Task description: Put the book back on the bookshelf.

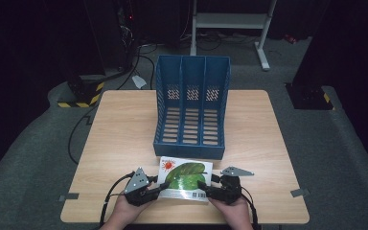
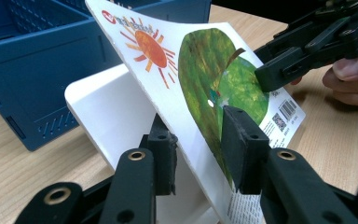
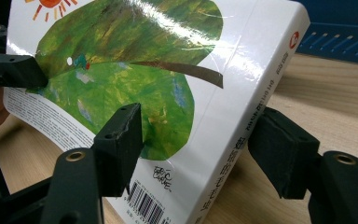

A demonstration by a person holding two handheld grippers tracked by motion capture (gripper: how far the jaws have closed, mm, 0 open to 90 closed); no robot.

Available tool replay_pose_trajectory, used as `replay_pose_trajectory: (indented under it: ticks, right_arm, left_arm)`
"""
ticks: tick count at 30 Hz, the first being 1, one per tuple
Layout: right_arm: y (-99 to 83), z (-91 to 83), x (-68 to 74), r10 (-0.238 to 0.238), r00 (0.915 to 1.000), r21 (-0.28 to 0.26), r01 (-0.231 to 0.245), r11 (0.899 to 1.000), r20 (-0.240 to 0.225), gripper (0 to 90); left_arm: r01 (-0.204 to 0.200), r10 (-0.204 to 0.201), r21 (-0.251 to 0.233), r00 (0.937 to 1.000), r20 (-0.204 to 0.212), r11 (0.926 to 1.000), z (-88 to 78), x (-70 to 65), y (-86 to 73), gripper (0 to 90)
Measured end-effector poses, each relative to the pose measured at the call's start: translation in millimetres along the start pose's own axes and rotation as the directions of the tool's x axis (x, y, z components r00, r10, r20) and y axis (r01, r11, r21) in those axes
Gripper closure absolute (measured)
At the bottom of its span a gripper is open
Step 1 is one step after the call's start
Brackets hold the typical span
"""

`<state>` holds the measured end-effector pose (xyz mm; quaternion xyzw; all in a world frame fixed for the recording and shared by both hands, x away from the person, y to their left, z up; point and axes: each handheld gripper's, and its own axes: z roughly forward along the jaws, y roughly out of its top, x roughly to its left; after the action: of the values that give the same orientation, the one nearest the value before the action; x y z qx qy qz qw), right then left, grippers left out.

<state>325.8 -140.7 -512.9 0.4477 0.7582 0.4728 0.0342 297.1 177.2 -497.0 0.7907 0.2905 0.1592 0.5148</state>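
A picture book (image 1: 184, 178) with a green leaf and a red sun on its cover lies at the table's near edge, in front of the blue file rack (image 1: 191, 108). My left gripper (image 1: 162, 188) is shut on the book's left side. In the left gripper view its pads (image 2: 242, 144) pinch the cover (image 2: 205, 70), which is lifted at a slant off the white pages (image 2: 112, 107). My right gripper (image 1: 205, 188) is at the book's right side. In the right gripper view its jaws straddle the spine edge (image 3: 256, 107), one pad (image 3: 121, 140) over the cover and one beside the spine.
The three-slot blue file rack stands mid-table with its open side toward me. The wooden table (image 1: 124, 134) has bare room left and right of the rack. Black cables (image 1: 110, 196) trail from both grippers off the near edge.
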Motion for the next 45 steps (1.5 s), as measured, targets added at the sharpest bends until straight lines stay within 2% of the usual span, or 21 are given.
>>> replay_pose_trajectory:
  ticks: [7,14,17,22,28,33,36,41,45]
  right_arm:
    - [1.3,-3.9,2.1,-0.038,0.9990,-0.024,0.039,0.999,0.026,37.8]
    - [3.6,-11.0,2.7,-0.054,0.9975,-0.068,0.057,0.996,0.046,40.2]
    - [4.6,-14.0,3.6,-0.060,0.9965,-0.087,0.065,0.994,0.058,41.4]
    - [6.1,-18.1,4.7,-0.076,0.9946,-0.110,0.084,0.990,0.071,42.3]
    - [7.7,-22.3,6.7,-0.102,0.9911,-0.146,0.114,0.983,0.086,42.7]
    - [8.5,-24.3,8.0,-0.116,0.9875,-0.153,0.132,0.979,0.107,42.6]
    - [9.0,-25.4,7.5,-0.122,0.9865,-0.159,0.138,0.978,0.110,42.7]
    - [8.7,-26.4,8.0,-0.123,0.9860,-0.162,0.140,0.977,0.112,42.6]
    - [7.1,-28.0,8.8,-0.146,0.9827,-0.163,0.164,0.973,0.114,42.8]
  left_arm:
    - [-0.021,0.021,0.010,0.9998,-0.001,0.9997,0.6,-1.5,-0.9,65.6]
    - [-0.047,0.047,0.026,0.9988,-0.010,0.9986,3.5,-4.7,-1.9,65.6]
    - [-0.071,0.072,0.051,0.9973,-0.018,0.9962,6.6,-7.0,-3.2,65.7]
    - [-0.083,0.086,0.068,0.9959,-0.029,0.9942,9.5,-8.9,-4.2,66.0]
    - [-0.113,0.118,0.103,0.9916,-0.052,0.9883,14.3,-12.2,-6.2,68.3]
    - [-0.116,0.124,0.105,0.9891,-0.079,0.9877,18.2,-13.9,-6.0,69.2]
    - [-0.134,0.143,0.112,0.9863,-0.082,0.9847,19.5,-15.4,-6.5,70.2]
    - [-0.141,0.151,0.116,0.9851,-0.082,0.9832,19.4,-15.8,-6.8,70.5]
    - [-0.147,0.157,0.121,0.9844,-0.079,0.9817,18.3,-17.0,-8.0,70.4]
